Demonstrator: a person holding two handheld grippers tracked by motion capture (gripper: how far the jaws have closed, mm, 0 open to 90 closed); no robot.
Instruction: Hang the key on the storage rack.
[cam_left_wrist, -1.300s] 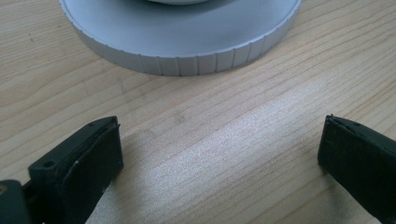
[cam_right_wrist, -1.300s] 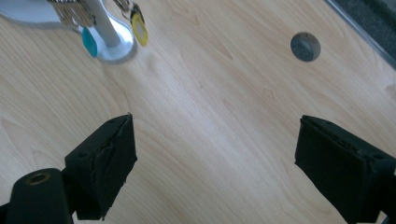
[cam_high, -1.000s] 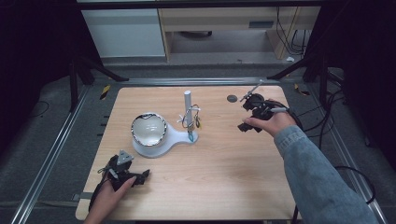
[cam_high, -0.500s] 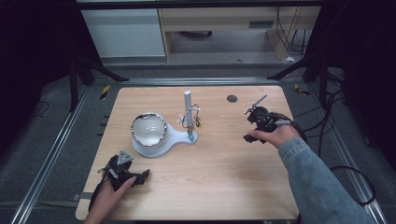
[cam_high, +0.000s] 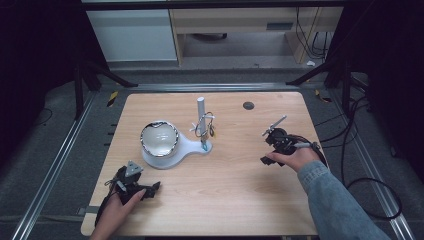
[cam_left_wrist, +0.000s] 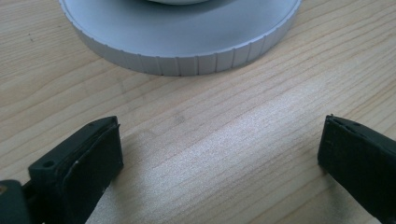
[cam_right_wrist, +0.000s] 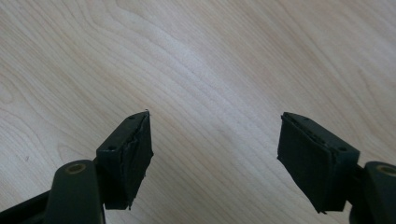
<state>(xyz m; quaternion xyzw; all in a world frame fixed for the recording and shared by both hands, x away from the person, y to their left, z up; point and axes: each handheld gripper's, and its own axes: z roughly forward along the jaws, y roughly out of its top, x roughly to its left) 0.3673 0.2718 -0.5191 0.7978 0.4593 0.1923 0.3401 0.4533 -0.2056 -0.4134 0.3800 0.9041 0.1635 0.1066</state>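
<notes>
A white base (cam_high: 192, 148) carries a shiny round bowl-like part (cam_high: 159, 138), a white post (cam_high: 201, 106) and a bunch of small wires (cam_high: 205, 126). My left gripper (cam_high: 151, 189) rests at the table's near left corner. Its jaws stand wide open, facing the ribbed silver rim (cam_left_wrist: 187, 46), with bare wood between them (cam_left_wrist: 219, 140). My right gripper (cam_high: 266, 150) is low over the right side of the table, apart from the base. It is open, its jaws have just been closing a little, and only bare wood lies between them (cam_right_wrist: 215, 140).
A small dark disc (cam_high: 248, 105) lies near the table's far right edge. The wooden table (cam_high: 225, 200) sits in a metal frame. Cables (cam_high: 350, 165) trail off to the right. A cabinet stands beyond the far edge.
My right hand has come down and nearer to the person, from the far right towards the table's middle right. The left hand has kept still.
</notes>
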